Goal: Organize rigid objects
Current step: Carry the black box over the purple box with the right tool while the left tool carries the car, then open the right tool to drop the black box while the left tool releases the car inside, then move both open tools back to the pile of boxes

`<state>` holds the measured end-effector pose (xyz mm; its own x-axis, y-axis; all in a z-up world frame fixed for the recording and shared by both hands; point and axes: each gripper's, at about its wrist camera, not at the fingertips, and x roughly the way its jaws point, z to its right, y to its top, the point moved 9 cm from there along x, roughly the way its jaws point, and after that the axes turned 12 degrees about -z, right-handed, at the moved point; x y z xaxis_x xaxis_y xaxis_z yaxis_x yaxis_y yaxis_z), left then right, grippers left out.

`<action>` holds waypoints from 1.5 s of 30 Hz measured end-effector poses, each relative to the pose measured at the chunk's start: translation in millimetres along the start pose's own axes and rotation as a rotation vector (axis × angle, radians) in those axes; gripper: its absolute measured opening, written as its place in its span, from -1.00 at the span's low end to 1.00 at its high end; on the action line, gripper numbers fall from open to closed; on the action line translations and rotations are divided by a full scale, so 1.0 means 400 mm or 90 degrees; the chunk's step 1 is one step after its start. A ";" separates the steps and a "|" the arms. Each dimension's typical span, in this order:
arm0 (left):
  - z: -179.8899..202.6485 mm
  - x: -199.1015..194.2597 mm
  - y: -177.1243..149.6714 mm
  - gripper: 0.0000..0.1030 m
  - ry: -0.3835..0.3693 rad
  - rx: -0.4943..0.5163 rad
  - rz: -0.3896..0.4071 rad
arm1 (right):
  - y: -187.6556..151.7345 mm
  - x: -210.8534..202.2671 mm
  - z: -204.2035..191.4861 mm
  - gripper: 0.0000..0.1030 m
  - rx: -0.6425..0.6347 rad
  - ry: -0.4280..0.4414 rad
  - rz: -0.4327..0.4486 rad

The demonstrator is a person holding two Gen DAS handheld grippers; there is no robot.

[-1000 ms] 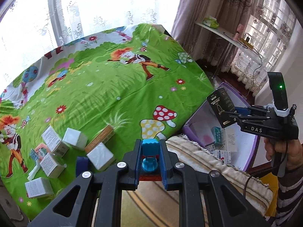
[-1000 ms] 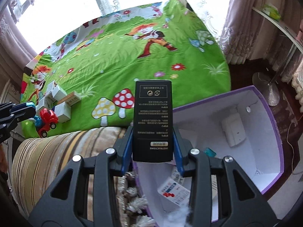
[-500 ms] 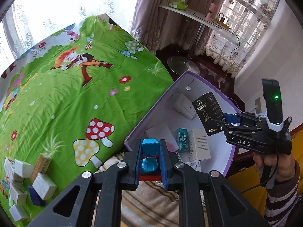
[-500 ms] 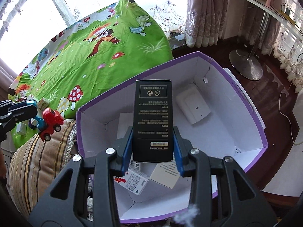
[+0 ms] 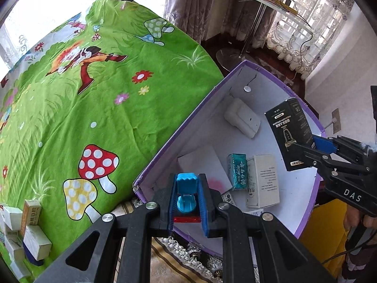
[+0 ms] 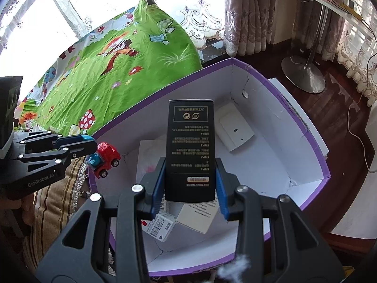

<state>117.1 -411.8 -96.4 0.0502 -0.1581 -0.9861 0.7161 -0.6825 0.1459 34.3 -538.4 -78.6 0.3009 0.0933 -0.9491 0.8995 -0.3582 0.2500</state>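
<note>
My left gripper (image 5: pixel 187 197) is shut on a red and blue toy truck (image 5: pixel 186 189), held over the near left corner of the purple-rimmed white box (image 5: pixel 188 120). The truck also shows in the right wrist view (image 6: pixel 104 158), at the box's left rim (image 6: pixel 162 92). My right gripper (image 6: pixel 189 184) is shut on a tall black carton (image 6: pixel 190 151) and holds it above the middle of the box. The black carton also shows in the left wrist view (image 5: pixel 291 134), over the box's right side. Inside lie a white device (image 6: pixel 234 131), a teal pack (image 5: pixel 238 171) and several white cartons.
A green cartoon-print cloth (image 5: pixel 94 99) covers the table left of the box. Several small white and tan cartons (image 5: pixel 30 226) lie at its near left edge. A striped cushion (image 6: pixel 56 202) lies under the box's near side. A stand base (image 6: pixel 304 75) sits on the dark floor behind.
Both grippers have swung right from the green cloth to over the box. The truck and the black carton stay gripped. The box now fills both views.
</note>
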 end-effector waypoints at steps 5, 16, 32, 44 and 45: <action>-0.027 0.006 -0.006 -0.62 0.003 -0.029 -0.010 | 0.003 0.005 -0.009 -0.17 -0.005 0.000 -0.002; -0.069 -0.045 -0.045 -0.61 -0.054 -0.082 0.021 | 0.038 0.016 -0.044 -0.16 -0.020 -0.006 -0.004; -0.238 -0.148 -0.185 -0.57 -0.088 -0.177 0.091 | 0.061 -0.027 -0.190 0.33 -0.069 -0.006 0.004; -0.446 -0.234 -0.327 -0.06 -0.064 -0.279 0.153 | 0.064 -0.063 -0.461 0.44 -0.182 0.008 0.018; -0.464 -0.240 -0.341 -0.04 -0.064 -0.289 0.156 | 0.062 -0.061 -0.481 0.45 -0.188 0.009 0.017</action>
<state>143.7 -171.2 -36.4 0.2038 -0.3570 -0.9116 0.9221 -0.2428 0.3012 110.2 -371.0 -12.2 0.3285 0.1017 -0.9390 0.9437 -0.0754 0.3220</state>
